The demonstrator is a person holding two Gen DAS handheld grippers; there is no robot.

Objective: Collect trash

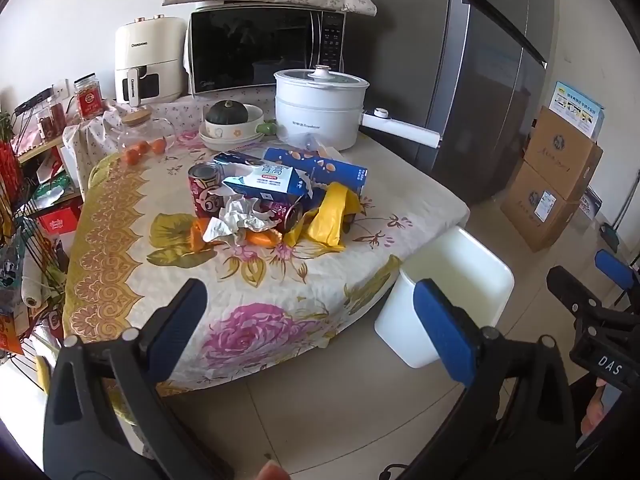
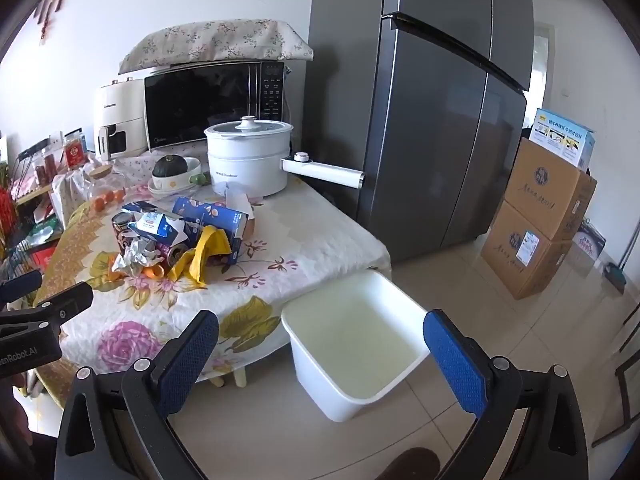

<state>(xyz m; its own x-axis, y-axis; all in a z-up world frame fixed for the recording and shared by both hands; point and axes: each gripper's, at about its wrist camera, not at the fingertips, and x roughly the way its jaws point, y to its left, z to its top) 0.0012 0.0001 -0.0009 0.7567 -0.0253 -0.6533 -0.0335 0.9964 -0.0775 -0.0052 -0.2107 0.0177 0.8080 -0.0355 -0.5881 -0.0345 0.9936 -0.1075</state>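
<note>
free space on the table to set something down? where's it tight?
Free: the near half of the tablecloth, between the trash pile and the front edge; also the right strip between the pile and the edge above the white bin. Crowded: the back, with the white pot, squash bowl, glass jar and microwave.
</note>
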